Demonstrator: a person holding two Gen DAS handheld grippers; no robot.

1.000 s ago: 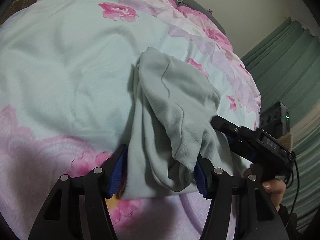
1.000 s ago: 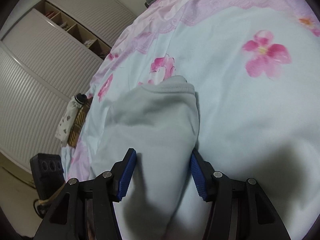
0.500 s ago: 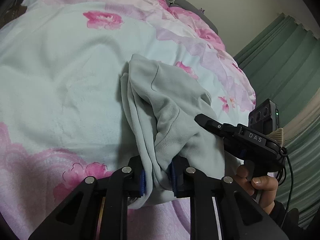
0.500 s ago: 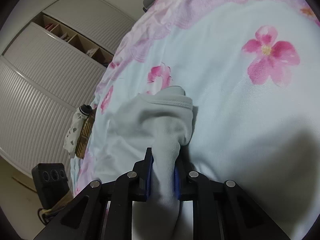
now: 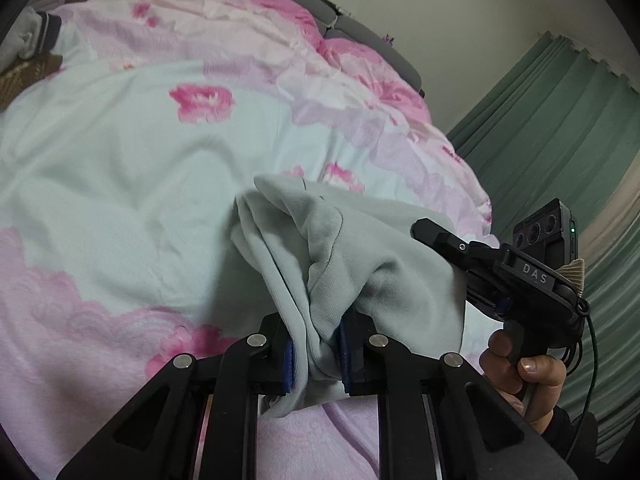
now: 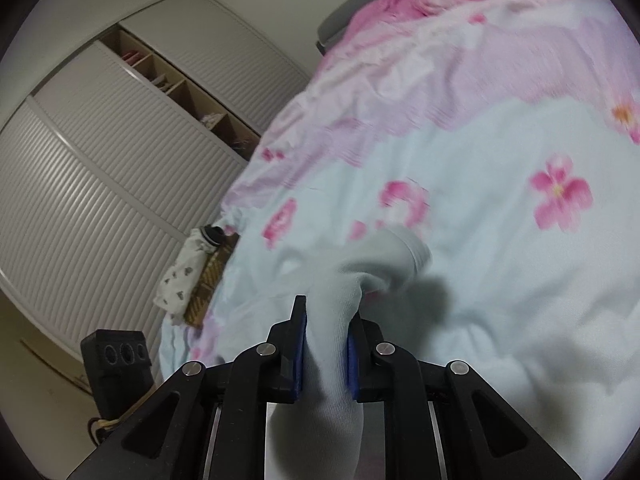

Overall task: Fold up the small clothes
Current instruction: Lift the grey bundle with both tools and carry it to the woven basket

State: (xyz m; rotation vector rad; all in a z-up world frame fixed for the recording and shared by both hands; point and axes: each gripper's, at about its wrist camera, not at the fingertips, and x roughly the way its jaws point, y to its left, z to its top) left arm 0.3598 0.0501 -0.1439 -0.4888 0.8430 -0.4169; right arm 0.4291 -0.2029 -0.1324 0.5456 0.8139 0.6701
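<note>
Floral bedspread beneath pale garment, length away from camera

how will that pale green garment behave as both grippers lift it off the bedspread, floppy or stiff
Probably very floppy: the pale green garment bunches into folds where the left gripper pinches it. It likely sags between holds, since it drapes from the right gripper down to the floral bedspread. It looks light, soft knit, so it may slip little in the blue pads.

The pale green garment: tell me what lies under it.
Under the pale green garment lies the floral bedspread, pale blue with pink flowers. Both grippers' fingers pinch its near edge. Whatever is directly beneath its bunched folds is covered.
</note>
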